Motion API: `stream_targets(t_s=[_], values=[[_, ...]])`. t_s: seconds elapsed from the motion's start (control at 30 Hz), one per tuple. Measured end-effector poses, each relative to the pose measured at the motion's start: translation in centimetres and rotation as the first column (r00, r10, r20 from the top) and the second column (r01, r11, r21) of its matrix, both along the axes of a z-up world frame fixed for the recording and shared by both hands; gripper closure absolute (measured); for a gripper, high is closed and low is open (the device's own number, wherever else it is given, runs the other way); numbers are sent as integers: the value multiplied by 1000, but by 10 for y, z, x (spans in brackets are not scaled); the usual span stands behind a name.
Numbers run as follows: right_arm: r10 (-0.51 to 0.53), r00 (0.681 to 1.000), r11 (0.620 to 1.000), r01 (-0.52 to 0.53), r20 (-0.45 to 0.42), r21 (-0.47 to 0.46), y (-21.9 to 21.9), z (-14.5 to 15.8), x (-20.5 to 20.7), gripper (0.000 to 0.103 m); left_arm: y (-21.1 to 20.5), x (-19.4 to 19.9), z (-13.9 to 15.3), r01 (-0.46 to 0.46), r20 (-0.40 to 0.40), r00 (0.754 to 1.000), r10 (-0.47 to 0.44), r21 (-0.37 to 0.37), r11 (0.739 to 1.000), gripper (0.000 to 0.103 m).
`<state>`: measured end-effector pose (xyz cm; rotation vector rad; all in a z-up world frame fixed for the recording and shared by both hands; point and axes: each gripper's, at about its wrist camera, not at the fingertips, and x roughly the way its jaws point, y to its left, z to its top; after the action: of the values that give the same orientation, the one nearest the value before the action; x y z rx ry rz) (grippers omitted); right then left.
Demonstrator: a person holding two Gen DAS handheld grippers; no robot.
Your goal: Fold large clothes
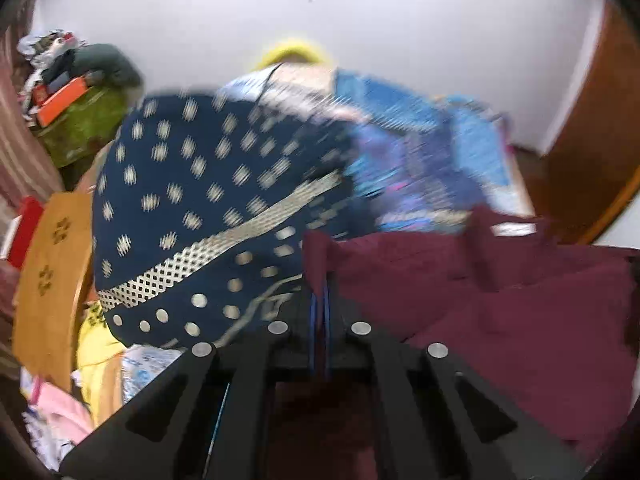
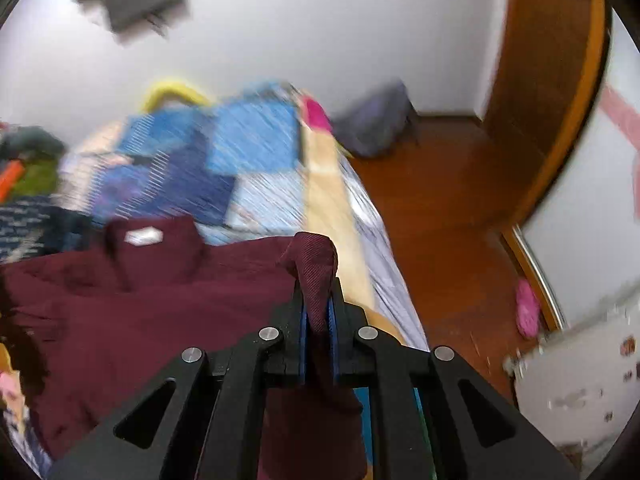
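Note:
A maroon collared shirt [image 1: 500,300] is stretched between both grippers above the bed. My left gripper [image 1: 320,308] is shut on one edge of it, the cloth pinched between the blue pads. My right gripper [image 2: 318,312] is shut on the other edge of the maroon shirt [image 2: 140,300], a fold of cloth sticking up past the fingertips. The shirt's collar with a white label [image 2: 142,237] faces the right wrist camera. Both views are motion-blurred.
A navy dotted garment [image 1: 208,216] is heaped left of the shirt. A blue patchwork bedspread [image 2: 248,148] covers the bed. Clutter and a wooden chair back [image 1: 52,276] stand at the left. Wooden floor [image 2: 440,220] and a wardrobe [image 2: 552,80] lie to the right.

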<state>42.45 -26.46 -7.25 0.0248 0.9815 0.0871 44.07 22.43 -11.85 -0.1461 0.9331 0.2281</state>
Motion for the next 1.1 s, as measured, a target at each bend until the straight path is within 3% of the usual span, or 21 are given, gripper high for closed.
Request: stream_targets(t_s=[0.1,0.17,0.27,0.4,0.57,0.63,0.67,0.8,0.9,1.03,1.1], values=[[-52,990,998,56,-129,28,-11,-52,18,93,21,9,-35,-47,-40,998,45,-39,998,96],[-71,985,995,81,-160,54,-17,-68,20,91,29,8,-42,-41,-24,999,39,-83,996,94],[-71,981,997,76,-181,24,-16,-73,19,88,26,5,-37,-19,-12,1000,18,-51,999,94],[-39,985,997,26,-169,-78,-4,-50,9,87,15,0,-25,-8,-16,1000,9,14,1000,94],[45,995,992,-55,-92,-110,2,-5,-23,87,6,-22,-1,-3,14,1000,3,49,999,93],[65,995,991,-73,-70,-115,6,9,-35,83,2,-36,11,4,30,1000,-6,65,998,91],[76,996,990,-81,-51,-115,7,19,-44,76,0,-43,17,7,37,999,-9,78,997,89],[108,993,986,-100,54,-132,12,55,-84,48,-5,-72,36,16,80,996,-26,126,992,58],[140,985,981,-123,104,-150,16,75,-111,40,-7,-99,49,34,103,993,-49,141,989,49],[161,977,983,-146,141,-113,13,91,-145,25,-2,-133,57,41,105,993,-52,101,994,20],[159,976,984,-145,150,-101,11,92,-157,20,3,-152,56,34,105,994,-42,74,997,11]])
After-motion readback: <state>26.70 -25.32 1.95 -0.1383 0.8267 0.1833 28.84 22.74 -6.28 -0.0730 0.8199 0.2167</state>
